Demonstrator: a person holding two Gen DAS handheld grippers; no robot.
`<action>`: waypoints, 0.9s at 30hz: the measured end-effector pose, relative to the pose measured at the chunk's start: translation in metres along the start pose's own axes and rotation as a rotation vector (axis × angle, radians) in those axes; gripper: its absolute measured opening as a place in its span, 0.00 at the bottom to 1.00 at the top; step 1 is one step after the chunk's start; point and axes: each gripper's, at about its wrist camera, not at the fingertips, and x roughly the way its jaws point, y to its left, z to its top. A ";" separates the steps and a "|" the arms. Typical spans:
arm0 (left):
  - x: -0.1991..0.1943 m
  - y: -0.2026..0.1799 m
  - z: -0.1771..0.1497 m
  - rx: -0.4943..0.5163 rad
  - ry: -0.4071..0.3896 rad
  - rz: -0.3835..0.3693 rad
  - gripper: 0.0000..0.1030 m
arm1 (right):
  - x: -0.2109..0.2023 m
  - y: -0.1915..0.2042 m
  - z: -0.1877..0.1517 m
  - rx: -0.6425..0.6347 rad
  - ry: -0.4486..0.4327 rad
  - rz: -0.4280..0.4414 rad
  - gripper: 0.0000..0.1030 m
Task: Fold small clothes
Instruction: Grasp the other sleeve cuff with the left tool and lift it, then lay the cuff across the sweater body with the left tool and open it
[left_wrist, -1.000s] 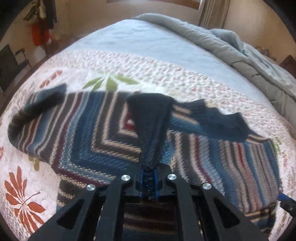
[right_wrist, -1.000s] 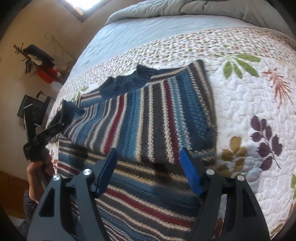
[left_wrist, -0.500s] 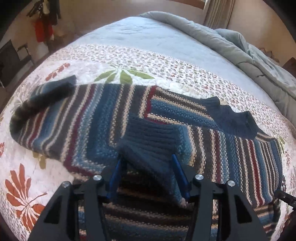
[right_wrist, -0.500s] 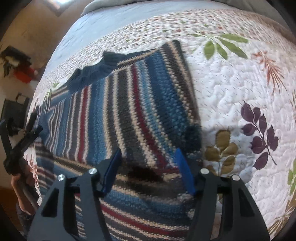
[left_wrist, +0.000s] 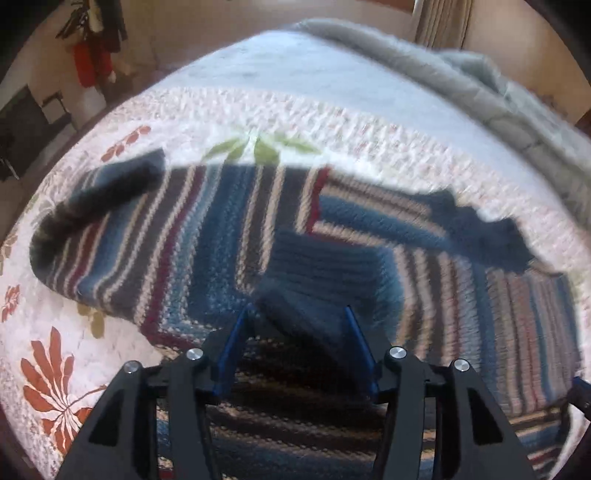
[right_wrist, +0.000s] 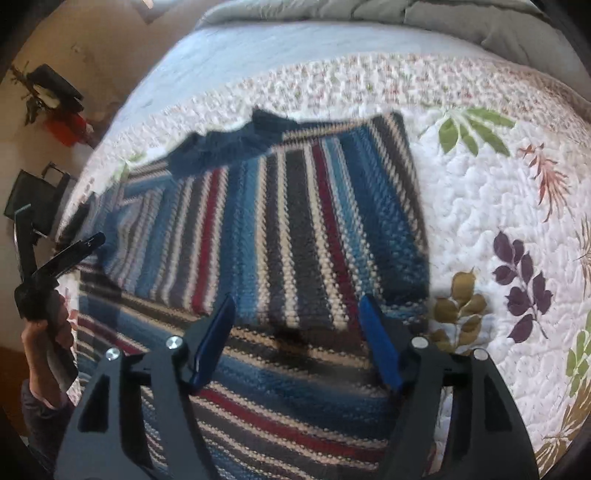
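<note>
A striped knit sweater (left_wrist: 207, 236) in blue, grey, cream and dark red lies on the quilted bed. Its sleeve is folded across the body, with the dark blue cuff (left_wrist: 325, 280) lying between the open fingers of my left gripper (left_wrist: 297, 325), not held. In the right wrist view the sweater (right_wrist: 295, 229) shows a folded side panel and the dark collar (right_wrist: 229, 144) at the back. My right gripper (right_wrist: 297, 314) is open and empty just above the fold. The left gripper (right_wrist: 70, 254) shows at the far left there.
A floral quilt (right_wrist: 498, 206) covers the bed, with a pale blue sheet (left_wrist: 314, 85) and a rumpled grey duvet (left_wrist: 498, 99) beyond. A coat rack with red and dark clothes (left_wrist: 92, 51) and a dark chair (left_wrist: 22, 122) stand by the wall.
My left gripper opened and let go of the sleeve cuff, which now lies flat across the sweater body. My right gripper stayed open and shifted a little over the folded side.
</note>
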 end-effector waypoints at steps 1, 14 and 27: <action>0.008 0.000 -0.001 -0.001 0.029 -0.002 0.52 | 0.004 -0.001 0.000 0.009 0.010 -0.007 0.67; -0.029 0.068 0.009 0.081 0.089 0.012 0.77 | -0.009 0.059 -0.005 -0.070 0.046 0.033 0.69; -0.021 0.179 0.076 0.118 -0.001 0.169 0.77 | 0.037 0.162 0.003 -0.202 0.157 0.051 0.72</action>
